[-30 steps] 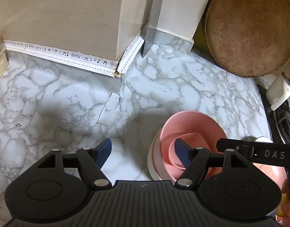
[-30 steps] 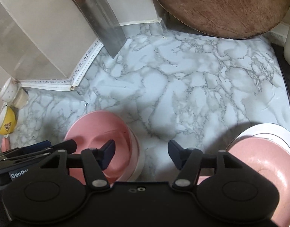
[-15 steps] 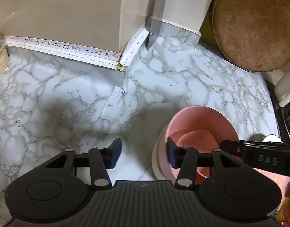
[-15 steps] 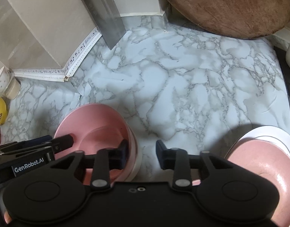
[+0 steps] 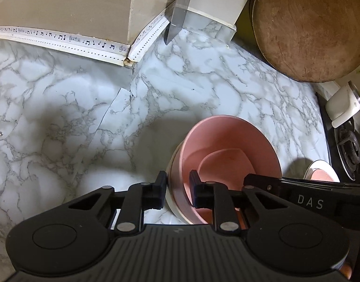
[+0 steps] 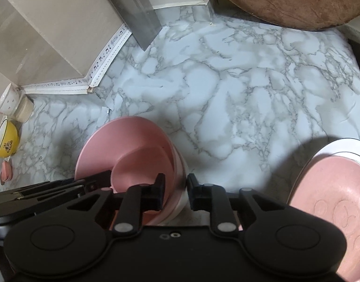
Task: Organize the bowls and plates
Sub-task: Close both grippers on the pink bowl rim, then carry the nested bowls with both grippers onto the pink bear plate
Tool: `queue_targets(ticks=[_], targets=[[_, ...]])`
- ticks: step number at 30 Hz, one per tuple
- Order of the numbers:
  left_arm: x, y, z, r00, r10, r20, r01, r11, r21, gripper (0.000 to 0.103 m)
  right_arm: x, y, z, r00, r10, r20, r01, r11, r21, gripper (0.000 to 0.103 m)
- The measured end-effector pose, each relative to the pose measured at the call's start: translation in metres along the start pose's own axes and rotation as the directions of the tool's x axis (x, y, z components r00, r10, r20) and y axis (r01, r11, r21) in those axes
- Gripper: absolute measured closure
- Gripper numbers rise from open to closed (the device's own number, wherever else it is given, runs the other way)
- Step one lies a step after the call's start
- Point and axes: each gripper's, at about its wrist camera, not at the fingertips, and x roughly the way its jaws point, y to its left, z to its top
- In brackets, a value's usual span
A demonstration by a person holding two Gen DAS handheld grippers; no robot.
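A pink bowl [image 5: 227, 138] sits nested in a cream bowl [image 5: 176, 208] on the marble counter. My left gripper [image 5: 178, 185] straddles the stack's near left rim, one finger outside and one inside, and its jaws are closing with the pads against the wall. In the right wrist view the same pink bowl [image 6: 132, 141] has my right gripper [image 6: 176, 185] over its right rim, jaws closing, pads touching the wall. Each gripper's black body shows at the edge of the other view. A pink plate [image 6: 332, 199] lies on a white plate [image 6: 344, 145] at the right.
A cleaver [image 5: 180, 7] leans on the wall corner, with a round wooden board [image 5: 309, 23] behind. A stove burner [image 5: 349, 150] and a white container [image 5: 342, 105] are far right. A yellow bowl [image 6: 5, 138] and cups [image 6: 15, 103] stand at the left.
Both grippers' jaws have narrowed from wide apart to close around the bowl stack's rim on opposite sides. The bowls have stayed in place.
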Motion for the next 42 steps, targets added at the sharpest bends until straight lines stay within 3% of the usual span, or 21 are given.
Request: queue_targets(ticks=[12, 23, 35, 42], targets=[[-0.009, -0.005, 0.0, 1.0, 0.025, 0.008, -0.025, 0.999, 0.027, 0.085, -0.01, 0.006, -0.006, 1.0, -0.02, 0.006, 0.02, 1.0, -0.022, 0.085], [-0.042, -0.026, 0.007, 0.998, 0.009, 0.055, -0.013, 0.998, 0.062, 0.085, -0.051, 0.006, -0.002, 0.998, -0.033, 0.061, 0.035, 0.999, -0.036, 0.086], [-0.071, -0.086, 0.015, 0.993, -0.052, 0.107, 0.033, 0.985, 0.171, 0.085, -0.105, -0.028, -0.001, 0.989, -0.065, 0.133, 0.064, 0.998, 0.015, 0.085], [-0.068, -0.132, 0.011, 0.991, -0.112, 0.08, 0.088, 0.963, 0.254, 0.085, -0.133, -0.065, -0.009, 0.979, -0.122, 0.161, 0.111, 0.991, 0.073, 0.085]])
